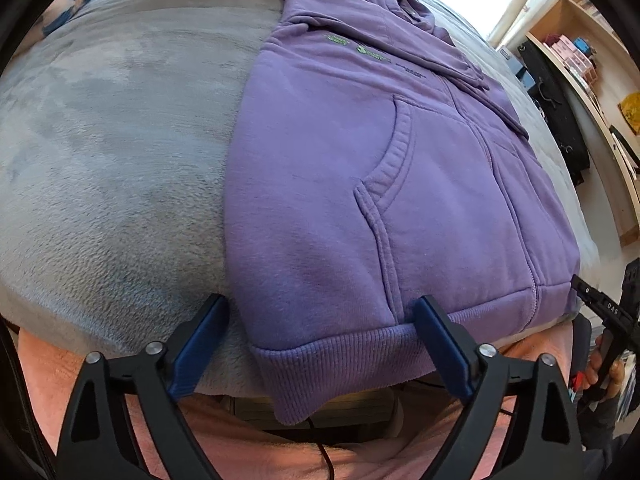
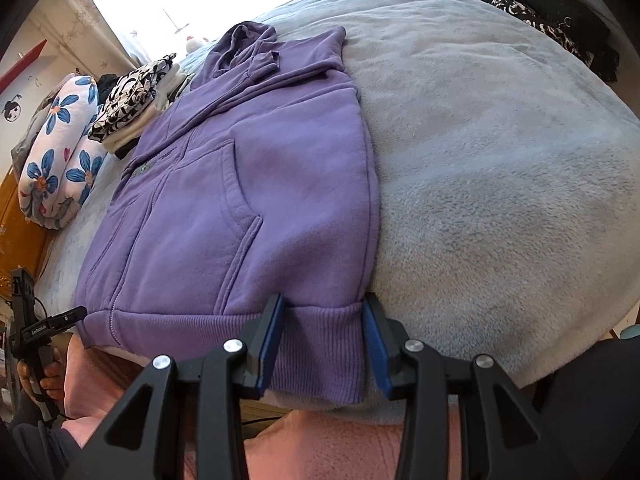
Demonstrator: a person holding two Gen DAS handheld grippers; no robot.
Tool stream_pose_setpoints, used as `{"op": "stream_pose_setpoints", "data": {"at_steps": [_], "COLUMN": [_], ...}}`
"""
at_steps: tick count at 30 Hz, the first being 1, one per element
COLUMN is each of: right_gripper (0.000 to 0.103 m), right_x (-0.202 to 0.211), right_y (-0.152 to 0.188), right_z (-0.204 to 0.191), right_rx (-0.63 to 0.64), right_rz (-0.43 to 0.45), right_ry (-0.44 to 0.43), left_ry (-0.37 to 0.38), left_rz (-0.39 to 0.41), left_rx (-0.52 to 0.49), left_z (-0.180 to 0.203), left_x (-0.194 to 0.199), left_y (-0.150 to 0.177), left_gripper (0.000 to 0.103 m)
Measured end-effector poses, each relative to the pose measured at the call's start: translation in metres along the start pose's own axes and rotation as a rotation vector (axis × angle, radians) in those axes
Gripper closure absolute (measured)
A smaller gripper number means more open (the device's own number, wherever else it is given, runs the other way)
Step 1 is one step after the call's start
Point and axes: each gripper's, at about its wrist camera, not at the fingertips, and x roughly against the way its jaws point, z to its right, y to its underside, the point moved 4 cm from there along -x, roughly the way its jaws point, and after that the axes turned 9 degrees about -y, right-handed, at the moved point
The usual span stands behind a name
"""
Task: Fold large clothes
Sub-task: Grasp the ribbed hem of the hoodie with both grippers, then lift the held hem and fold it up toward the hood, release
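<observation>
The purple hoodie (image 1: 340, 168) lies flat on the grey blanket (image 1: 112, 140) of the bed, sleeves folded in, its ribbed hem at the near edge. The left gripper (image 1: 320, 344) has its jaws spread wide to either side of the hem's left corner, pads clear of the cloth, while the right gripper (image 2: 324, 340) has narrower jaws bracketing the hem's right corner; whether they press it I cannot tell

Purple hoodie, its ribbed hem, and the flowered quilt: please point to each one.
purple hoodie (image 1: 320, 208), left wrist view, front panel beside the pocket.
ribbed hem (image 2: 320, 344), right wrist view, between the fingers.
flowered quilt (image 2: 52, 148), right wrist view, a blue flower.
</observation>
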Motion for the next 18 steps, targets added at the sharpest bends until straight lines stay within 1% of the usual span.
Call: {"op": "stream_pose_setpoints", "data": {"at_steps": [1,2,3,4,6,8,9,11,12,13,14,17,18], "right_gripper": [0.068,0.078,0.084,0.085,0.085,0.084,0.082,0.082,0.081,0.081,0.081,0.081,0.084], "right_x": [0.001,0.003,0.004,0.006,0.005,0.000,-0.004,-0.010,-0.012,-0.014,-0.017,-0.020,-0.020], "right_y": [0.000,-0.001,-0.001,-0.002,-0.003,-0.004,-0.005,-0.008,-0.009,-0.010,-0.010,-0.010,-0.010], "right_z": [0.000,-0.001,-0.001,-0.002,-0.006,-0.008,-0.008,-0.009,-0.009,-0.010,-0.011,-0.015,-0.016], "right_rx": [-0.007,-0.013,-0.019,-0.020,-0.003,0.006,0.008,0.009,0.011,0.016,0.023,0.047,0.054], "right_rz": [0.000,0.001,0.001,0.006,-0.001,-0.017,-0.027,-0.036,-0.038,-0.040,-0.042,-0.045,-0.045], "right_ry": [-0.010,-0.029,-0.051,-0.071,-0.082,-0.089,-0.092,-0.085,-0.083,-0.077,-0.068,-0.047,-0.033], "left_ry": [-0.004,-0.003,-0.005,0.000,0.015,0.013,0.014,0.033,0.040,0.047,0.040,-0.006,-0.014], "left_rz": [0.001,0.005,0.010,0.020,0.038,0.040,0.036,0.017,0.012,0.007,0.006,0.019,0.026], "left_rx": [-0.005,-0.013,-0.017,-0.025,-0.051,-0.059,-0.058,-0.047,-0.048,-0.053,-0.067,-0.088,-0.094], "left_z": [0.002,0.004,0.005,0.008,0.014,0.015,0.015,0.016,0.014,0.017,0.022,0.030,0.033], "left_x": [0.000,0.000,0.001,0.003,0.008,0.009,0.007,0.002,0.001,-0.001,-0.002,-0.004,-0.004], "left_y": [0.000,0.000,0.001,0.001,0.003,0.003,0.002,0.000,0.000,-0.001,-0.002,-0.001,-0.002], "left_gripper": [0.009,0.009,0.015,0.029,0.037,0.038,0.038,0.031,0.025,0.021,0.019,0.019,0.026]}}
